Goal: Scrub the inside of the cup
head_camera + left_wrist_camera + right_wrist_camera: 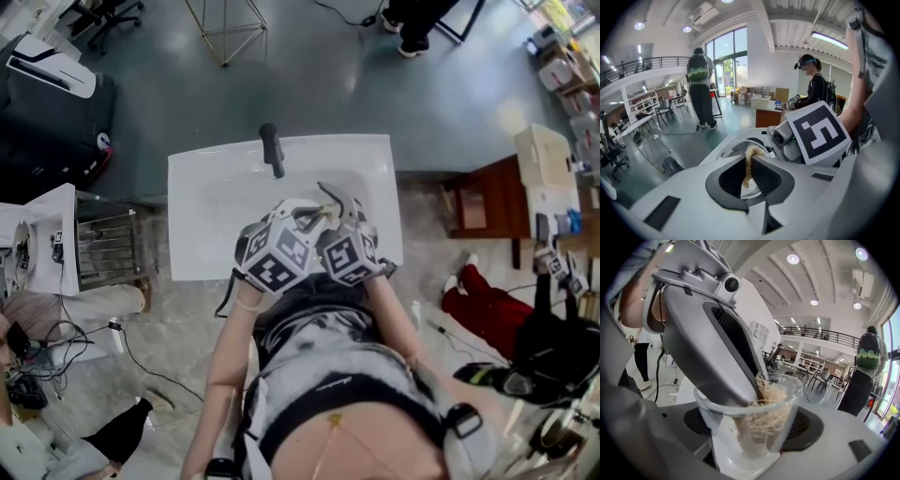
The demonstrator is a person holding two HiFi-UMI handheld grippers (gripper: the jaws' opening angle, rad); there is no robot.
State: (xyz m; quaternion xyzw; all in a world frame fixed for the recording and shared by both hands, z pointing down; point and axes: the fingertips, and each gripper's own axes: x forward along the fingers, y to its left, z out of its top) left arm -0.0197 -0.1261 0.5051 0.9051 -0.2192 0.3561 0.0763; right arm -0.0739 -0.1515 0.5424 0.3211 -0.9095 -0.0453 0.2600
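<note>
Head view: both tools meet over the white sink (202, 211), with the tap (272, 150) at 12 o'clock from them. The left hand-held gripper (302, 221) sits at 9 o'clock of the right hand-held gripper (341, 210). Their tips converge and point toward 12 o'clock. The cup lies where the tips meet and is too hidden to place more closely here.

Left gripper view: the jaws are nearly together and pinch a thin fibrous scrubber (749, 165) that runs straight ahead, toward 12 o'clock. Just beyond the tips the cup's pale rim (737, 146) curves across, so the tool points into the mouth. The right tool's marker cube (819, 132) stands close at 2 o'clock.

Right gripper view: the jaws stand wide and are clamped on the clear cup (785, 401), one pad on each side wall. The cup's long axis is upright in this view, with the mouth at 12 o'clock. The left tool (755, 391) slants in from 10 o'clock with its tip past the rim. The scrubber (765, 414) is bunched inside, filling the upper and middle part and touching the wall.

Judged from this, the scrub turns on keeping the left tool's line along the cup's axis. The left hand is the working one. It is angled steeply down into the cup, while the right hand braces the cup from below.
</note>
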